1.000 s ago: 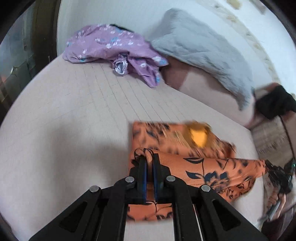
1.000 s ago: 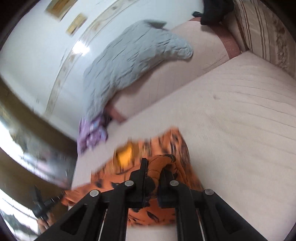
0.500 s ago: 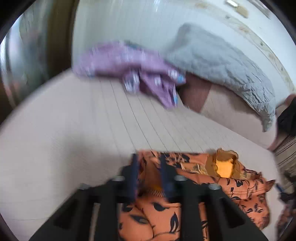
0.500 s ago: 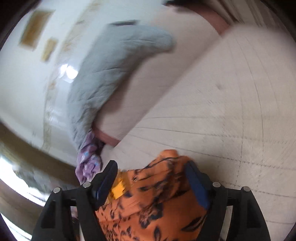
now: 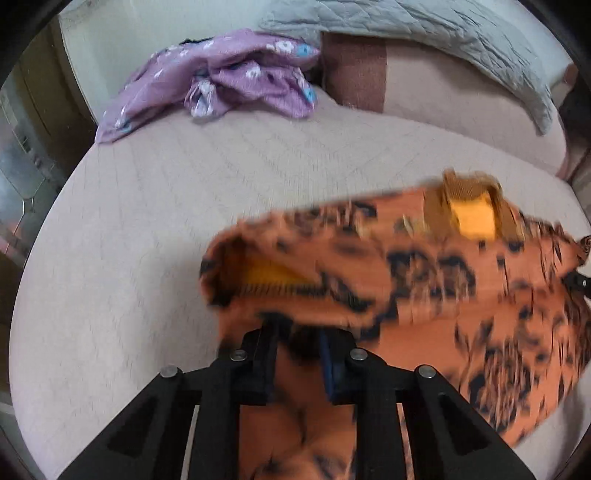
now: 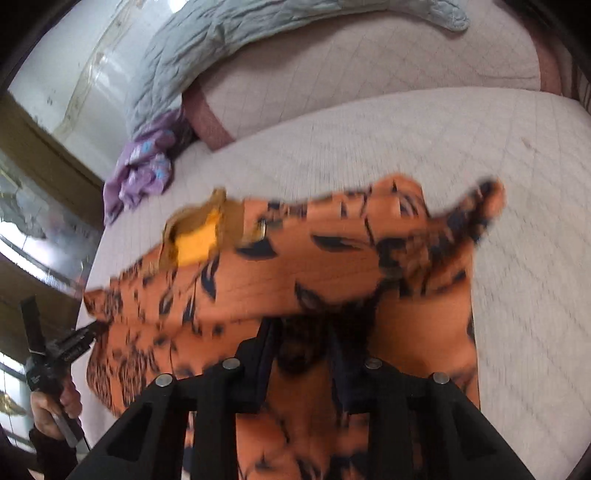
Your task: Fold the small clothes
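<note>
Both grippers have dropped lower and closer to the orange cloth since a second ago, and their jaws, which opened wide midway, have just been closing again with fabric between them. From the left wrist camera, the left gripper [image 5: 301, 332] has its black fingers either side of a fold of the orange garment with a dark leaf print [image 5: 424, 280]; the fingertips are buried under the raised edge, so whether the pads actually press the cloth cannot be told. That garment lies on the pale quilted bedspread [image 5: 147, 221], its mustard-yellow neck label [image 5: 472, 218] turned up near the far edge. Well apart at the head of the bed sit a crumpled purple floral garment [image 5: 229, 77] and a grey quilted pillow [image 5: 424, 26]. From the right wrist camera, the right gripper [image 6: 306, 332] likewise straddles a bunched ridge of the same orange cloth, tips hidden beneath it, so its grip cannot be judged either. The left gripper's black body shows at the left edge, held in a hand [image 6: 55, 406]. This looks like the regrasp before another fold: the next move would call for a firm pinch at both corners, then lifting them together and carrying the edge evenly across.
</note>
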### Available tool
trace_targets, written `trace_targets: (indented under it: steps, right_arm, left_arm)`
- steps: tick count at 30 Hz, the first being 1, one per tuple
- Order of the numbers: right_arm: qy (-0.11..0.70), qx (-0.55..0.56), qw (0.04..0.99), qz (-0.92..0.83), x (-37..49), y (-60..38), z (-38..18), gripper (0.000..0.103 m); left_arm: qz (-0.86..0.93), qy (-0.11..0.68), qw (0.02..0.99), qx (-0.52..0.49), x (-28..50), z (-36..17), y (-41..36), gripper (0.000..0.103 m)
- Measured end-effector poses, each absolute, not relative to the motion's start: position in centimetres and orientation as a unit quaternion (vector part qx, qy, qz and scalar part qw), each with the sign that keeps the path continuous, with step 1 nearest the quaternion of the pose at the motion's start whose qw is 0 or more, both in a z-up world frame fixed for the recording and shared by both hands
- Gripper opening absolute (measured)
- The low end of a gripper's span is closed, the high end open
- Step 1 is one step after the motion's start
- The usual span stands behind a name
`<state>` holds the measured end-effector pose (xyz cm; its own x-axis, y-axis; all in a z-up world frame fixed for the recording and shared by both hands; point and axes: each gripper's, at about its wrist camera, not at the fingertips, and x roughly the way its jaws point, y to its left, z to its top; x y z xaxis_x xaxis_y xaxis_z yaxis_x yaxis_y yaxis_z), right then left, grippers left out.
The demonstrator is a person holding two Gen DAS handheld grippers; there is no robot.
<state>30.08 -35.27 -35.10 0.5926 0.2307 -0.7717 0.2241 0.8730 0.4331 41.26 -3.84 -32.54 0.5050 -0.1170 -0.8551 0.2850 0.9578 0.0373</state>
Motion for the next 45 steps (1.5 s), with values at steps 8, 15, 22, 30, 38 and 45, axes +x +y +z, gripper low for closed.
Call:
trace_targets:
  steps: [8, 15, 22, 30, 38, 45]
  right_arm:
    - [0.304, 0.417, 0.857, -0.007, 31.7, -39.5, -35.0, 0.033]
    - [0.34, 0.396, 0.853, -0.018, 28.9, -39.7, -33.7, 0.033]
    - [0.356, 0.355, 0.864, 0.022, 27.0, -36.7, -30.9, 0.033]
    - [0.461, 0.275, 0.84, 0.072, 36.9, -25.9, -34.5, 0.033]
    - [0.347, 0.405, 0.846, -0.005, 39.4, -31.5, -33.6, 0.033]
    - [0.369, 0.377, 0.849, -0.027, 27.2, -36.1, -31.0, 0.06]
  left_arm:
    - [-0.107, 0.419, 0.897, -0.088, 44.7, -30.8, -0.8, 0.028]
    - [-0.013, 0.468, 0.883, -0.032, 42.9, -30.6, 1.0, 0.041]
    - [0.012, 0.494, 0.869, 0.008, 37.1, -30.8, 2.6, 0.041]
    - [0.005, 0.498, 0.865, 0.062, 35.6, -31.6, 1.5, 0.041]
    - [0.021, 0.472, 0.877, 0.087, 36.9, -30.6, 1.4, 0.042]
    - [-0.015, 0.484, 0.875, -0.002, 34.6, -29.0, 3.7, 0.046]
